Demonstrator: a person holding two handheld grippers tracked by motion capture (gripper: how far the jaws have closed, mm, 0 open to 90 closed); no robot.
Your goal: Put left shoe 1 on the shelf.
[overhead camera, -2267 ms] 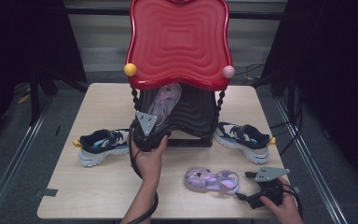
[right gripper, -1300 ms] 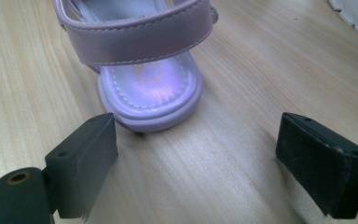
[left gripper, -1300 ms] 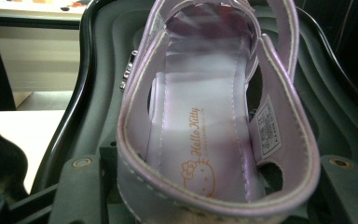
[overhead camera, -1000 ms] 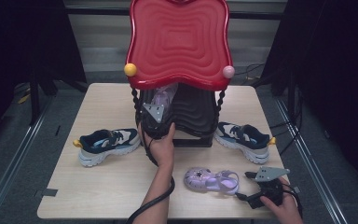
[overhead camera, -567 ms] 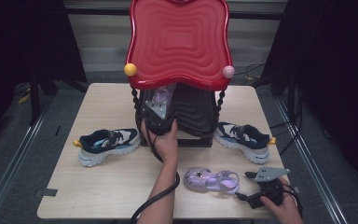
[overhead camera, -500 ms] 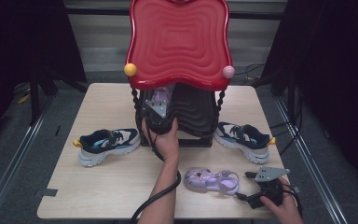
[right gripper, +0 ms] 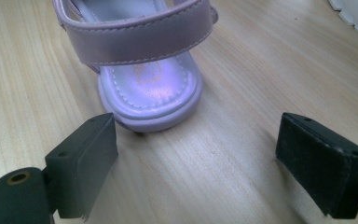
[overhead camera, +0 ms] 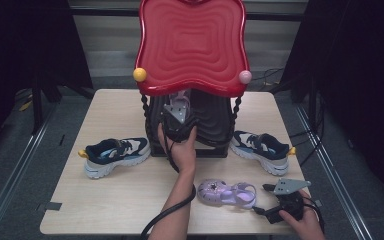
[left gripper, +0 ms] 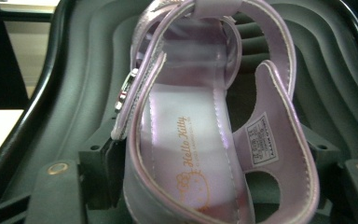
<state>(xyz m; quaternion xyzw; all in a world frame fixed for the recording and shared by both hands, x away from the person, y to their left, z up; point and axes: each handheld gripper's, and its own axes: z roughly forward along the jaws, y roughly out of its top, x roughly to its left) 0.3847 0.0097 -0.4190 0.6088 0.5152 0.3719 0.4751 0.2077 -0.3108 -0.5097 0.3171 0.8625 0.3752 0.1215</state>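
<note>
- Left gripper (overhead camera: 176, 116): jaws just been opening, lilac strapped sandal (left gripper: 200, 140) between them, set in the dark ribbed case (left gripper: 335, 93) under its red wavy lid (overhead camera: 192, 45). Judgement: release fully, withdraw straight.
- Right gripper (right gripper: 205, 163): wide open, empty, just behind second lilac sandal (right gripper: 144, 60) on table.

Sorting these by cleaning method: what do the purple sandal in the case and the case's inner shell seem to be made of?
Purple sandal: likely faux leather or vinyl, with a pearly sheen, stitched edges and a printed insole. Inner shell: apparently moulded plastic, dark grey, matte, with stepped ridges.
</note>
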